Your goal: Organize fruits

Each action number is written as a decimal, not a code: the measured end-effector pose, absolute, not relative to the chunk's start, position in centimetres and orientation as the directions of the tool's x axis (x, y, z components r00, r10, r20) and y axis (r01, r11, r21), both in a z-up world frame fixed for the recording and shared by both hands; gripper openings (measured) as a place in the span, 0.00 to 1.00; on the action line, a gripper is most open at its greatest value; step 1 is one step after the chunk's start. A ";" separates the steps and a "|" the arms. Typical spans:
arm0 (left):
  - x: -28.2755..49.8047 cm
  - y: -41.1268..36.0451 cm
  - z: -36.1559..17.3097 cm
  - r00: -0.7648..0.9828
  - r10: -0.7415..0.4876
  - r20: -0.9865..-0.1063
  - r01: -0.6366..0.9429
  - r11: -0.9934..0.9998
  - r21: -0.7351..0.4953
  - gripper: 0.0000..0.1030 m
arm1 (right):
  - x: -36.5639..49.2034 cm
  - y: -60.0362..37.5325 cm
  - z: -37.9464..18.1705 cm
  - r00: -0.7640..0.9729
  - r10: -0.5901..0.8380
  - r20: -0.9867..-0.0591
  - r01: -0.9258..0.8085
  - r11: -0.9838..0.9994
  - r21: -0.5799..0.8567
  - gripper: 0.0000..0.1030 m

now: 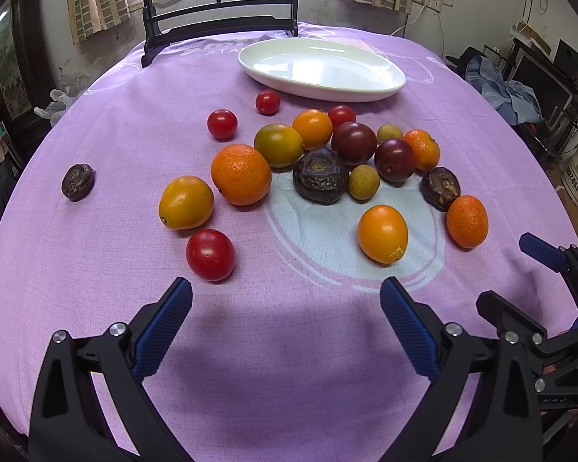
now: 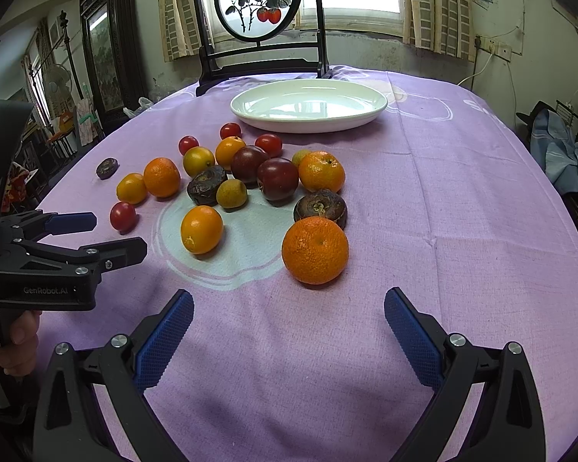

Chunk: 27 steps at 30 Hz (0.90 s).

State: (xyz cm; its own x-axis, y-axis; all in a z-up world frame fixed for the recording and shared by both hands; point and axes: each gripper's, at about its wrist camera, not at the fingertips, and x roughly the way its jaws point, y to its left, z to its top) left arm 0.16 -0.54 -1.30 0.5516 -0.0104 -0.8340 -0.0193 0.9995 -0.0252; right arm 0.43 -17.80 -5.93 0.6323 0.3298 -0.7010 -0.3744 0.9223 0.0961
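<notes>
Hovering apart, empty: left claw (image 1: 285,304), right claw (image 2: 289,304) | oval plate (image 2: 308,104) long axis left-right | fruits (image 2: 246,181) loose

We see the fruits (image 2: 246,188) loose on the purple cloth: oranges, red cherry tomatoes, dark plums, small yellowish ones, and wrinkled brown ones, perhaps passion fruit. One brown piece (image 1: 78,182) lies apart, left. The white oval plate (image 2: 308,119) behind holds nothing.

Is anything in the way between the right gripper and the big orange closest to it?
No. The right gripper is open, and only bare purple cloth lies between it and the mandarin. The other fruits sit beyond or beside it.
</notes>
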 end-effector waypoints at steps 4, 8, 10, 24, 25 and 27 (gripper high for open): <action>0.1 -0.5 -1.3 0.550 -0.010 -0.835 -0.021 0.999 -0.026 0.93 | 0.5 -17.8 -6.1 0.630 0.331 -0.703 -0.375 0.922 0.098 0.96; 0.1 -0.5 -1.3 0.550 -0.010 -0.835 -0.021 0.999 -0.026 0.93 | 0.5 -17.8 -6.1 0.630 0.331 -0.703 -0.374 0.922 0.099 0.96; 0.1 -0.5 -1.3 0.550 -0.010 -0.835 -0.021 0.999 -0.026 0.93 | 0.5 -17.8 -6.1 0.630 0.330 -0.703 -0.374 0.922 0.098 0.96; 0.0 -0.3 -1.4 0.545 -0.021 -0.838 -0.018 0.999 -0.037 0.93 | 0.4 -17.9 -6.3 0.626 0.333 -0.705 -0.374 0.922 0.103 0.96; 0.0 -0.1 -1.3 0.545 -0.034 -0.838 -0.012 0.999 -0.049 0.93 | 0.4 -17.9 -6.3 0.626 0.332 -0.706 -0.373 0.922 0.103 0.96; 0.0 0.7 -1.1 0.544 -0.061 -0.837 -0.005 0.997 -0.076 0.93 | 0.4 -17.9 -6.3 0.627 0.334 -0.704 -0.374 0.921 0.104 0.96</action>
State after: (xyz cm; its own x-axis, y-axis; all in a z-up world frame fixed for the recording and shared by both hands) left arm -0.04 0.68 -1.10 0.5438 -0.0609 -0.8370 -0.0049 0.9971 -0.0758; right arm 0.37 -17.93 -6.32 0.6267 0.3338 -0.7041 -0.3743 0.9215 0.1037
